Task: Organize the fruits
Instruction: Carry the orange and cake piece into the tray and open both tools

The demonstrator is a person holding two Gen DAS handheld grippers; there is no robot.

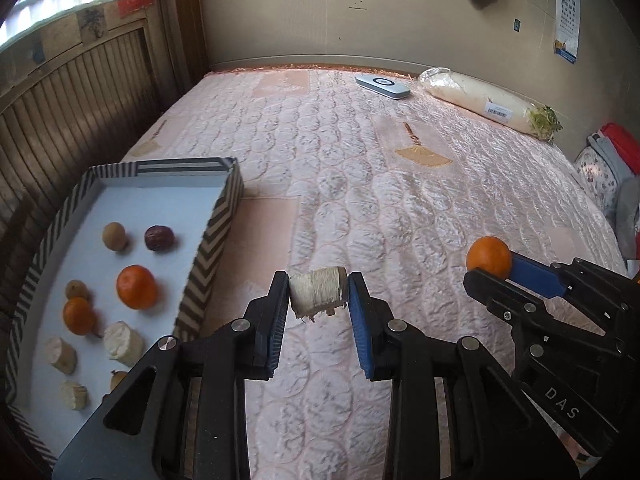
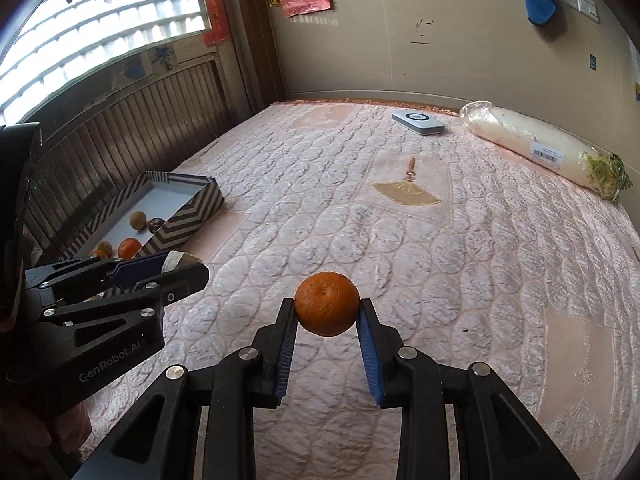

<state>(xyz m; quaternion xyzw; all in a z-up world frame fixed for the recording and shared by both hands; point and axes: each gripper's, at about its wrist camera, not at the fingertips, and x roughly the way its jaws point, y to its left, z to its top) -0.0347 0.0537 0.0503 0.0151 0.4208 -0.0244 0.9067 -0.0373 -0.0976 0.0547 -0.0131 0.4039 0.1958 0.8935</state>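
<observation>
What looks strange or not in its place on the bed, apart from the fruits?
A large white radish in plastic wrap, with a barcode label, lies at the far right of the bed, and a flat grey device lies beside it. Neither is a fruit, and both are far from the striped tray.

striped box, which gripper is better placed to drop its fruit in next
Left. The left gripper, shut on the pale fruit chunk, sits just beside the striped box. The right gripper, shut on the orange, is farther across the bedspread.
</observation>
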